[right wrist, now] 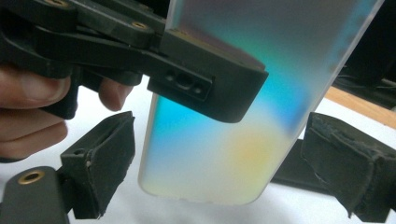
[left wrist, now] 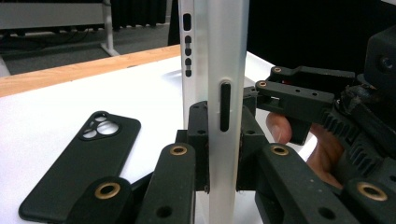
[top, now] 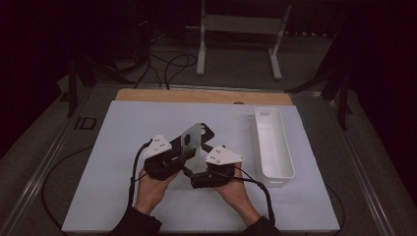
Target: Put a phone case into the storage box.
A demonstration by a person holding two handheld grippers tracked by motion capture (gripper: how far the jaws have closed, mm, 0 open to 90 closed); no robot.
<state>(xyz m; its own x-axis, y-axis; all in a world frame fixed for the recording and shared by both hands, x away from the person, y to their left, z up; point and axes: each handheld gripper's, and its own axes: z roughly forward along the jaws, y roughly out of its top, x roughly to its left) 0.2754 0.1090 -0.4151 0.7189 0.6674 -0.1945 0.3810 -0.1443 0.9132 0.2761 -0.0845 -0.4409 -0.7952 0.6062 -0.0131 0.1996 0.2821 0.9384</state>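
Here, high view: both grippers meet mid-mat, phone (top: 191, 140) lifted between them, bin (top: 273, 143) off right, unused. Left gripper view: left gripper (left wrist: 223, 149) clenched on the phone's edges, upright; black case (left wrist: 81, 163) lies flat just left, off the phone. Right gripper view: right gripper (right wrist: 215, 172) released, pads apart around the phone's bottom. Case looks removed; binning or refitting left.

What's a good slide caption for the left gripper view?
Left tool clamps a white phone upright by its faces, black case lying on the table beside it.
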